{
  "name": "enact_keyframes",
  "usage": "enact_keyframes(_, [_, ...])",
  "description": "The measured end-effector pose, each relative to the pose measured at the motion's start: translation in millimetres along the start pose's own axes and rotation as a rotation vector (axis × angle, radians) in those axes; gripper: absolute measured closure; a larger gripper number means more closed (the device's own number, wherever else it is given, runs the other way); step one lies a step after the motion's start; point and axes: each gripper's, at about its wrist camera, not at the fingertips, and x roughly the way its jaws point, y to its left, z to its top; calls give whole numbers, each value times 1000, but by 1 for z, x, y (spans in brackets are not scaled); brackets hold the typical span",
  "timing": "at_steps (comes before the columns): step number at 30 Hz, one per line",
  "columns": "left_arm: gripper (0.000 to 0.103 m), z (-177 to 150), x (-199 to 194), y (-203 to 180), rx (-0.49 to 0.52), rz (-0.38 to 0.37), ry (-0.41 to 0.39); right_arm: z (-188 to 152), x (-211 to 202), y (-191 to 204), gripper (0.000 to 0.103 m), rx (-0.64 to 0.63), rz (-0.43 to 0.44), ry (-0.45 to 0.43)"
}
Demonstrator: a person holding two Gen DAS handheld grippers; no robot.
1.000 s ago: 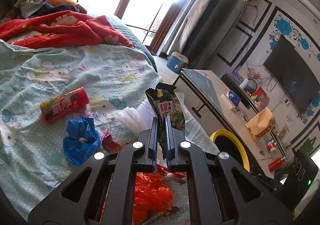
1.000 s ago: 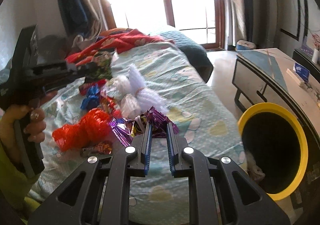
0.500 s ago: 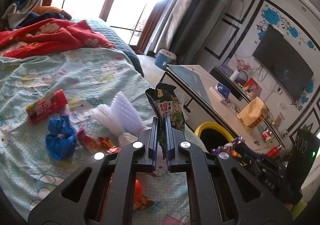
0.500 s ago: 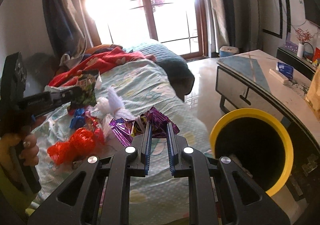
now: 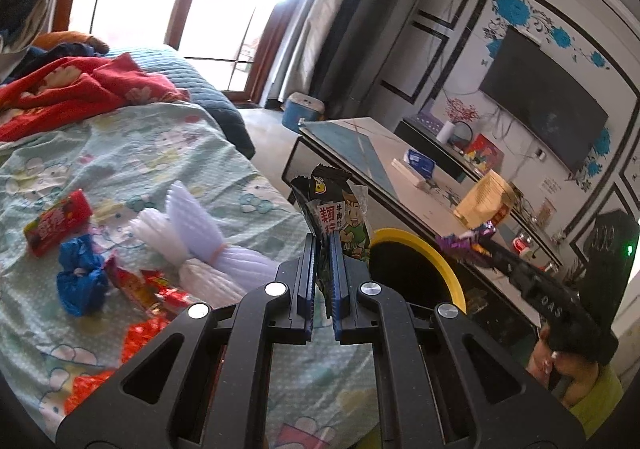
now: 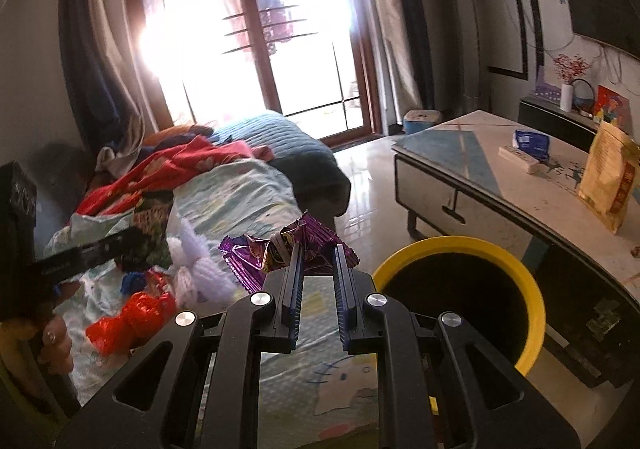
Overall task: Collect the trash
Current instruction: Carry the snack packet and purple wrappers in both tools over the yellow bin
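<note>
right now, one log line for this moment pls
left gripper: shut on green snack wrapper | right gripper: shut on purple wrapper | yellow-rimmed bin: near, nothing dropped yet

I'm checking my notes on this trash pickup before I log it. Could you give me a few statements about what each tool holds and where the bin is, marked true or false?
1. The left tool grips a dark green snack wrapper. True.
2. The right tool is empty. False: it grips a purple wrapper.
3. The bin has a yellow rim. True.
4. The blue bag is already in the bin. False: it lies on the bed.
5. The red wrapper lies on the bed. True.
</note>
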Motion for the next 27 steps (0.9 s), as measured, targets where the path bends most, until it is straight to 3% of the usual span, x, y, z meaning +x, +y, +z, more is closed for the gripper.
enact_keyframes(27, [100,-29,44,-80,180,-95,96,-1,-11,-79,89,144,-157,-6])
